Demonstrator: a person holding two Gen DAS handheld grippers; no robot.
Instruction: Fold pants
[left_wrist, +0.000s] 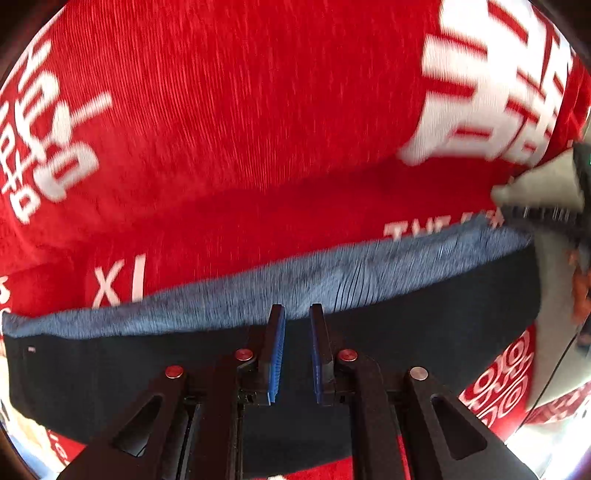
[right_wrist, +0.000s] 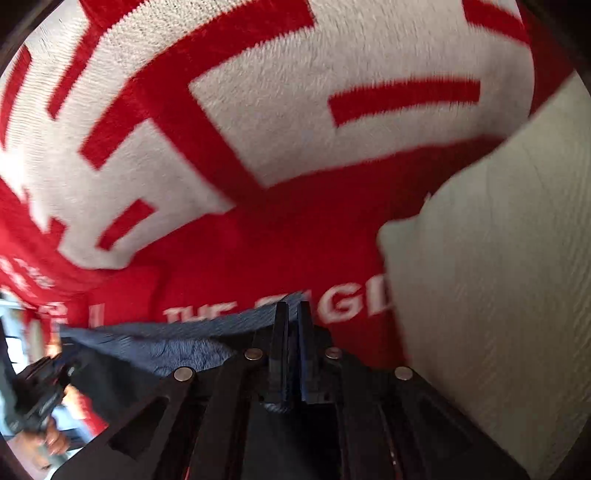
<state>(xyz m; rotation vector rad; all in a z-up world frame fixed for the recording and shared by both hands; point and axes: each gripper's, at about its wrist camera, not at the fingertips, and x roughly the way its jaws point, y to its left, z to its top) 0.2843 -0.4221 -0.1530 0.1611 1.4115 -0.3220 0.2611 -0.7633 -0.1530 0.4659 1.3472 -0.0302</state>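
The pants (left_wrist: 258, 354) are dark navy with a fuzzy blue-grey inside, and lie on a red blanket with white lettering (left_wrist: 229, 122). In the left wrist view my left gripper (left_wrist: 297, 314) is open, its blue pads apart over the pants' top edge, holding nothing. In the right wrist view my right gripper (right_wrist: 293, 312) is shut on the pants' edge (right_wrist: 192, 347), with fuzzy blue fabric pinched between the fingers. The other hand-held gripper (right_wrist: 40, 398) shows at the lower left of that view.
A pale grey-white cushion or cloth (right_wrist: 498, 280) lies at the right of the right wrist view, on the blanket (right_wrist: 295, 229). It also shows at the right edge of the left wrist view (left_wrist: 546, 181). Both views are motion-blurred.
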